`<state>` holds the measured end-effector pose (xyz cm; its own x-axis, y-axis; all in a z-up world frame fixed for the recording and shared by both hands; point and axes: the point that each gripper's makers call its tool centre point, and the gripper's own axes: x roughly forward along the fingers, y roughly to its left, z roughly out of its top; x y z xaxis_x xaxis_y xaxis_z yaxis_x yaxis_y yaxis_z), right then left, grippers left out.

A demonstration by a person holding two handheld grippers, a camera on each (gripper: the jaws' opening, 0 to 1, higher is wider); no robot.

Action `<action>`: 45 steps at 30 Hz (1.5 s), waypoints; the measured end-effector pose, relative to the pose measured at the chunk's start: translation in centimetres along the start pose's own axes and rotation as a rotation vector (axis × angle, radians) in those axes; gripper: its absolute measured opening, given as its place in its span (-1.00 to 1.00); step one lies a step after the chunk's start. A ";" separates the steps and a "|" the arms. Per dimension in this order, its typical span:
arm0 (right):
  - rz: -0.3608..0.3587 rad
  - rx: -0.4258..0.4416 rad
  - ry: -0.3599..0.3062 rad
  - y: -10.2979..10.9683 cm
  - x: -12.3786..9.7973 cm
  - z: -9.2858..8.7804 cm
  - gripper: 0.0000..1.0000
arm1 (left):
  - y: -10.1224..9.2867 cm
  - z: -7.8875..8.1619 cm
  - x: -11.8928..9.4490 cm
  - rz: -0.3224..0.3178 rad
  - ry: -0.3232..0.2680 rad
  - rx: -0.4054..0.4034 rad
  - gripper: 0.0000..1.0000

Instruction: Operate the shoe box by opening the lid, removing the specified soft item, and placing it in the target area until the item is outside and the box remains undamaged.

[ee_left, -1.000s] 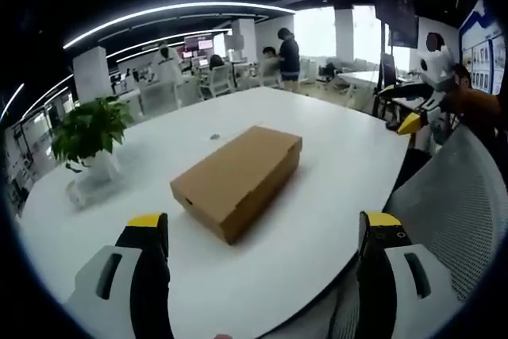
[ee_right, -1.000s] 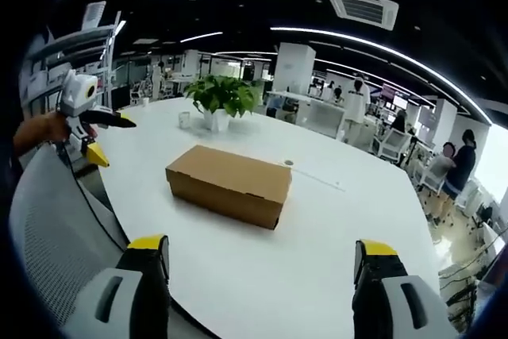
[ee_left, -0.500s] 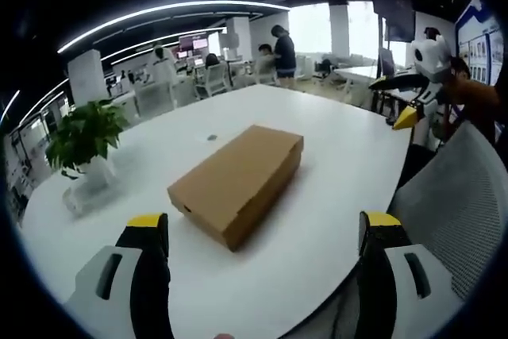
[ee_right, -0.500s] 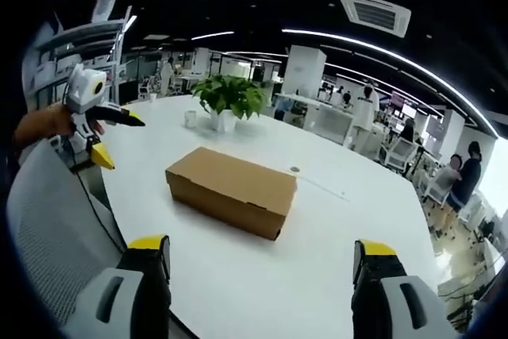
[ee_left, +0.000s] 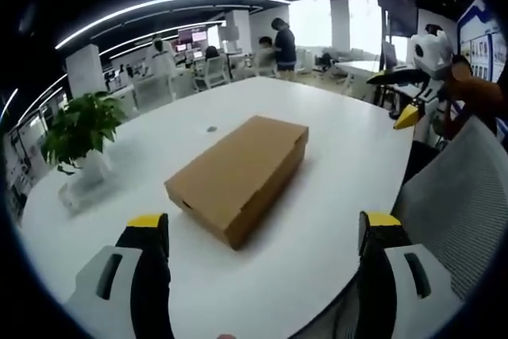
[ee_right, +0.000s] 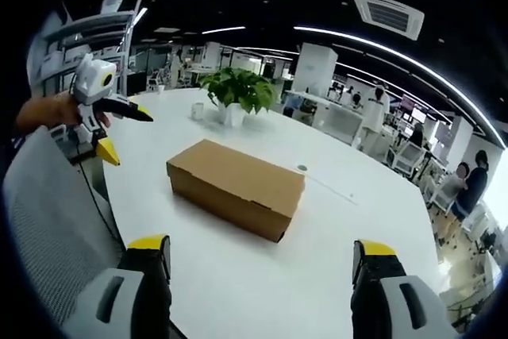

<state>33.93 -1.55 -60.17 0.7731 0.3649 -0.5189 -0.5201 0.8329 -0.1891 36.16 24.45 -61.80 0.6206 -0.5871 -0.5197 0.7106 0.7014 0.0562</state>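
A closed brown cardboard shoe box (ee_left: pixel 238 175) lies on the white table (ee_left: pixel 317 228); its lid is down, so what it holds is hidden. In the left gripper view my left gripper (ee_left: pixel 262 232) is open, short of the box, with its jaws wide apart. The right gripper (ee_left: pixel 406 94) comes in at the far right, held over the table's edge. In the right gripper view the box (ee_right: pixel 236 186) lies ahead of my open right gripper (ee_right: pixel 262 253), and the left gripper (ee_right: pixel 107 117) hangs at the left beside the table.
A potted green plant (ee_left: pixel 79 136) stands at the table's left side, seen as the plant (ee_right: pixel 236 94) behind the box in the right gripper view. A grey mesh chair back (ee_left: pixel 456 204) is close to the table edge. People and desks fill the office behind.
Both cameras have drifted slightly, so the box sits a little closer and more central. The other gripper in each view has risen slightly. The box has not moved.
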 end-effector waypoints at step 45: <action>0.117 -0.044 -0.001 -2.1 8.9 -1.3 0.75 | 3.4 -1.4 6.4 0.015 0.087 -0.111 0.86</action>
<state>41.44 -0.58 -65.48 0.7065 0.4587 -0.5390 -0.6220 0.7658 -0.1635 42.06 23.66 -66.14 0.5965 -0.5423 -0.5917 0.6571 0.7533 -0.0278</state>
